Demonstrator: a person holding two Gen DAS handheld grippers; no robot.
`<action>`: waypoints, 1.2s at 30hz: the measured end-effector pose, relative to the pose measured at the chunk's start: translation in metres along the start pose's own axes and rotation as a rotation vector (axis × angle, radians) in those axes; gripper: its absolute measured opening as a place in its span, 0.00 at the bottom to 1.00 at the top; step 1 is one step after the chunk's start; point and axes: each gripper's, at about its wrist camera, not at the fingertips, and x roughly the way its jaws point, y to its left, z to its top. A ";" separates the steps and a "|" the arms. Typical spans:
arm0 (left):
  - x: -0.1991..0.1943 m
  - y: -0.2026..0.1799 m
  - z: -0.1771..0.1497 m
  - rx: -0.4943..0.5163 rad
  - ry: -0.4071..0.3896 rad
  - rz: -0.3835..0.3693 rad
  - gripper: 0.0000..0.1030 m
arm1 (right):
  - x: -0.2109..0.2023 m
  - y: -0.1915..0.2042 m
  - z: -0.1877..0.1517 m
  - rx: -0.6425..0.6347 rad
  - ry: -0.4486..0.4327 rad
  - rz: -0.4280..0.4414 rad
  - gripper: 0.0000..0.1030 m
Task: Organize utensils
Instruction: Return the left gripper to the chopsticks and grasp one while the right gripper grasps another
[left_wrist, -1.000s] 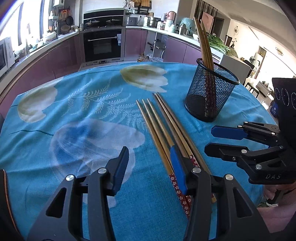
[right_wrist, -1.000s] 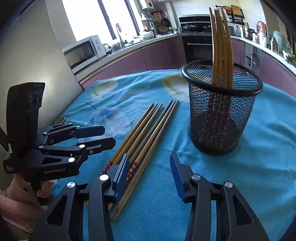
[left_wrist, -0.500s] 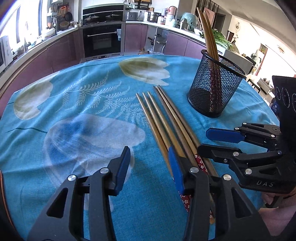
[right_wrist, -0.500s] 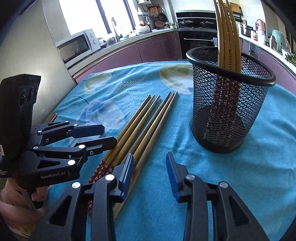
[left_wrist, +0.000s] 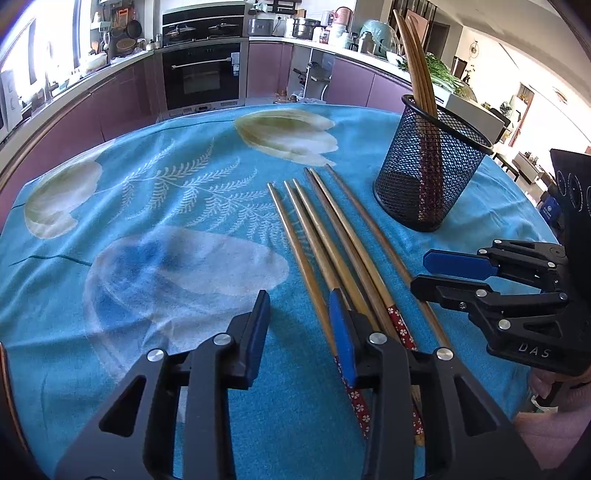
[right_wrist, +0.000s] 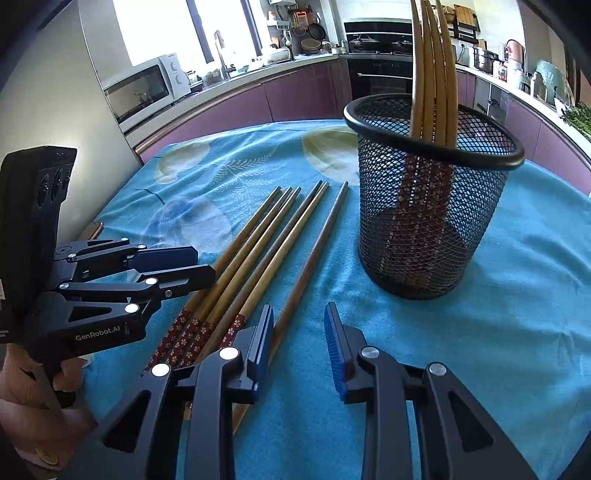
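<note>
Several wooden chopsticks (left_wrist: 332, 236) with red flowered handles lie side by side on the blue tablecloth; they also show in the right wrist view (right_wrist: 258, 251). A black mesh holder (left_wrist: 430, 173) stands upright at the right with several chopsticks in it, also in the right wrist view (right_wrist: 428, 206). My left gripper (left_wrist: 299, 325) is open and empty, its right finger over the chopstick handles. My right gripper (right_wrist: 299, 339) is open and empty, low over the cloth just right of the chopsticks. Each gripper shows in the other's view, the right gripper (left_wrist: 439, 273) and the left gripper (right_wrist: 195, 264).
The round table (left_wrist: 110, 177) is covered by a blue cloth with tulip prints. Kitchen counters, an oven (left_wrist: 203, 74) and a microwave (right_wrist: 144, 88) stand behind. A phone-like object (right_wrist: 90, 230) lies at the table's left edge.
Both grippers have drawn closer to the chopsticks and lower toward the cloth. The holder looks nearer in the right wrist view. Both stay open.
</note>
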 end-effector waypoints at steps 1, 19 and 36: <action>0.001 0.000 0.001 0.001 0.000 0.003 0.34 | 0.000 0.000 0.001 -0.002 -0.002 -0.002 0.26; 0.021 0.003 0.022 0.001 0.017 0.022 0.18 | 0.028 0.003 0.027 0.018 -0.011 -0.043 0.20; 0.003 0.005 0.016 -0.057 -0.028 -0.036 0.08 | 0.003 -0.002 0.021 0.056 -0.052 0.085 0.06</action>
